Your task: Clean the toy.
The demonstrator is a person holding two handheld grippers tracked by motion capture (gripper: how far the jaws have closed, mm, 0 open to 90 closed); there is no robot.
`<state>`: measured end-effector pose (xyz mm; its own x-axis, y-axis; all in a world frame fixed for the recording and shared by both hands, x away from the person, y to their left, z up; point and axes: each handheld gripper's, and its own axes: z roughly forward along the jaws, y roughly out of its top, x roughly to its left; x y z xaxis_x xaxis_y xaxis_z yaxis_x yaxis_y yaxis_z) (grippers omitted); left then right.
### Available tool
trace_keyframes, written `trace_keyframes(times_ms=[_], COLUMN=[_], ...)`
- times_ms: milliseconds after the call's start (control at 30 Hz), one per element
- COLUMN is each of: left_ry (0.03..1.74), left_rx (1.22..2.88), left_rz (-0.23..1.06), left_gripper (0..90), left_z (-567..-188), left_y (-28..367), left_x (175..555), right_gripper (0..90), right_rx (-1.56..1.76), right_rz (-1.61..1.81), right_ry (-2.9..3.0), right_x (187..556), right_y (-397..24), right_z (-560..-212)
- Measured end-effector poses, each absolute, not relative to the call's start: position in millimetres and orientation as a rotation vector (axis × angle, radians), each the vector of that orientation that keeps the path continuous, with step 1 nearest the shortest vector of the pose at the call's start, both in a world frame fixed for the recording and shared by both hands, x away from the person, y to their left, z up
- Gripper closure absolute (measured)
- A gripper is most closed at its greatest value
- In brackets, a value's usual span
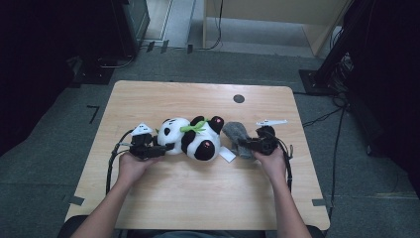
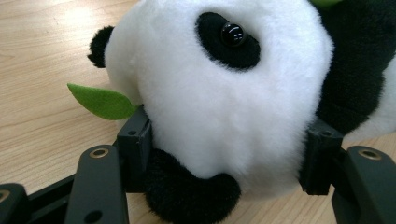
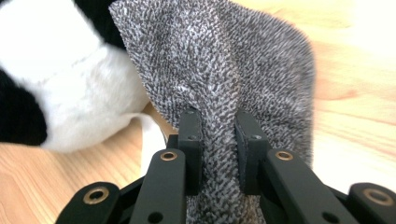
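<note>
Item one: plush panda (image 1: 190, 136), count one. It lay on its side near the middle of the table (image 1: 198, 198), head toward my left hand, feet toward my right. It had two pink-soled feet, and a green leaf at its neck in the high view. In the left gripper view I logged one glossy black eye, one black ear and one green felt leaf (image 2: 102, 101) sticking out beside the head.

Item two: grey knit cloth (image 1: 236, 135), count one. It lay just beside the panda's feet, on the side of my right hand. One small white tag (image 1: 227, 154) lay flat on the table between panda and cloth.

Item three: claws, count two. My left claw (image 1: 166, 147) was clamped on the panda's head, one jaw against each side of the white fur. My right claw (image 1: 242, 145) was pinched shut on a fold of the grey knit cloth, the fabric bunched up between both jaws.

Item four: table, count one, light wood. It had one dark round hole (image 1: 238, 98) near the far edge.
</note>
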<state>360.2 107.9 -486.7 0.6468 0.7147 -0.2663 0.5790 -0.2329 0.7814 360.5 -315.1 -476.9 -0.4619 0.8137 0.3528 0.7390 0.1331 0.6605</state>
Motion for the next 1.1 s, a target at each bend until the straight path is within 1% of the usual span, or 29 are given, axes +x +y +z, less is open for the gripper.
trace_keyframes(times_ms=[133, 400, 500, 667, 767, 900, 1100], left_ry=[1.017, 1.013, 1.011, 1.006, 1.006, 1.006, 1.009], left_rx=[1.923, 1.920, 1.917, 1.913, 1.906, 1.904, 1.903], left_rz=[0.187, 0.201, 0.206, 0.222, 0.222, 0.227, 0.225], left_gripper=[35.4, 35.3, 35.3, 35.2, 35.1, 35.1, 35.1], left_z=[-487.2, -488.1, -488.9, -490.3, -491.5, -492.1, -492.3], left_y=[107.8, 107.1, 107.2, 106.8, 107.4, 107.2, 106.9], left_x=[359.3, 356.9, 356.0, 353.7, 353.2, 352.2, 352.6], right_gripper=[76.8, 76.8, 76.8, 76.8, 76.8, 76.8, 76.5], right_rx=[1.582, 1.458, 1.408, 1.281, 1.232, 1.188, 1.190], right_rz=[1.332, 1.413, 1.454, 1.503, 1.521, 1.519, 1.499], right_ry=[2.225, 2.176, 2.169, 2.224, 2.276, 2.354, 2.455], right_x=[358.1, 356.0, 356.6, 358.4, 359.8, 362.3, 369.1], right_y=[-321.6, -315.7, -306.3, -278.2, -260.2, -236.6, -217.0], right_z=[-464.4, -427.8, -414.7, -402.3, -400.3, -406.5, -430.2])
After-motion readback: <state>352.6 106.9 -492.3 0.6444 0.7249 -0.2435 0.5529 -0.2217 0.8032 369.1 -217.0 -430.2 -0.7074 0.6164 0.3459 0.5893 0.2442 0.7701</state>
